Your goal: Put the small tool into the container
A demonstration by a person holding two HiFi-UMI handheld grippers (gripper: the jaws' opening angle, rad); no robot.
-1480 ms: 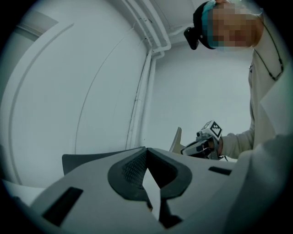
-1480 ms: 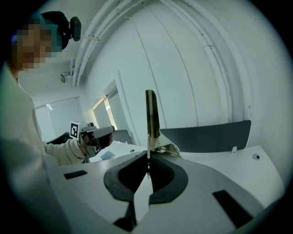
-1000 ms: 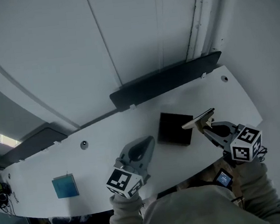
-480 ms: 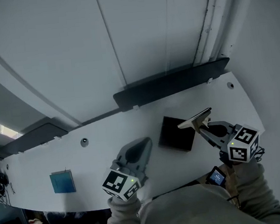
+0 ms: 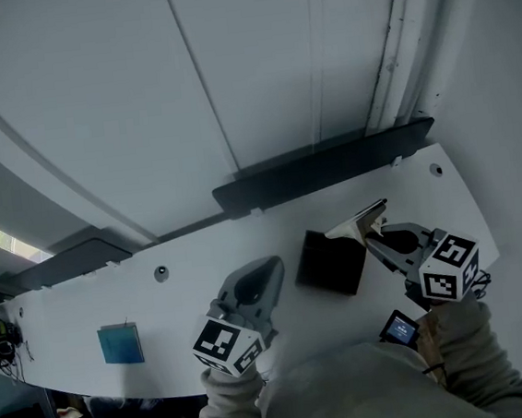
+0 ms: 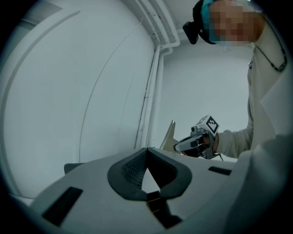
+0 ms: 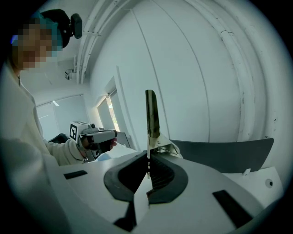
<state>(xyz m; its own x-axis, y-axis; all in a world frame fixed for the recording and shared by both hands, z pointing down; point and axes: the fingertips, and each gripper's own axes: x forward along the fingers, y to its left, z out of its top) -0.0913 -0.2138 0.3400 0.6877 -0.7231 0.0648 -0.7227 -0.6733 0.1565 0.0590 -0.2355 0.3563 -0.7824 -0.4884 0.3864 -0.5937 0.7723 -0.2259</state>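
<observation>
**Small tool brought over the container's corner**

Since a second ago, our right gripper [image 5: 373, 234] has carried the small tool [image 5: 359, 220] leftward. The tool's end lay just beside the right edge of the black container [image 5: 328, 265]. Now, seen from the head view, it overlaps the container's far right corner. We cannot tell how high above the container it is. Our left gripper [image 5: 269, 267] has hardly shifted over that second.

The right jaws are closed on the small tool. In the right gripper view they pinch its lower edge, and the narrow metal blade stands straight up from between the pads [image 7: 158, 176]. A pale wedge-shaped piece sits at the foot of the blade. The tool is not in the container. In the left gripper view it rises as a thin upright sliver above the right gripper.

The left jaws are closed too, with the pad tips meeting and nothing between them. That gripper is near the front edge of the white worktop [image 5: 192, 257], left of the container and apart from it.

The container is a flat, dark square on the worktop between the two grippers, nearer the right one. A small blue square [image 5: 120, 344] lies well apart at the worktop's left end. A long dark panel [image 5: 330, 163] runs along the far edge behind the container.
</observation>
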